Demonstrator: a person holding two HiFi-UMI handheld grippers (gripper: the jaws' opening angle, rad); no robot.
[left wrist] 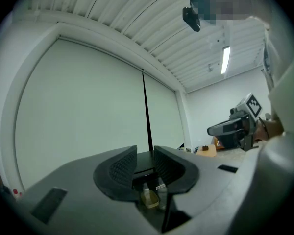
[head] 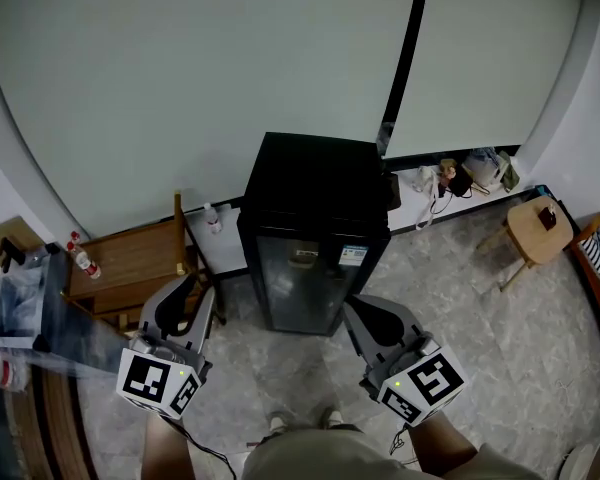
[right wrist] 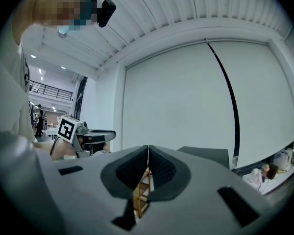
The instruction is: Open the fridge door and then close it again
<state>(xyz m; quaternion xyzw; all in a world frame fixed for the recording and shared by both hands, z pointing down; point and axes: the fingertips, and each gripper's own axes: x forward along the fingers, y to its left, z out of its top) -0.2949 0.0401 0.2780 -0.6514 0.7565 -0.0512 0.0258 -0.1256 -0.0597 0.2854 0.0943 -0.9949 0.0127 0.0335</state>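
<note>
Black and box-shaped, the small glass-door fridge (head: pixel 315 238) stands upright on the grey stone floor (head: pixel 460 288) against the pale wall (head: pixel 200 78), its long axis vertical and its closed door facing the person, with a brown wooden chair (head: pixel 140 258) just to its left and a round wooden stool (head: pixel 535 230) well off to its right. Both grippers are level and point toward it from short of the door: the left gripper (head: pixel 188 298) has its jaws slightly apart and grips nothing, while the right gripper (head: pixel 372 320) has its jaws pressed together, empty.
</note>
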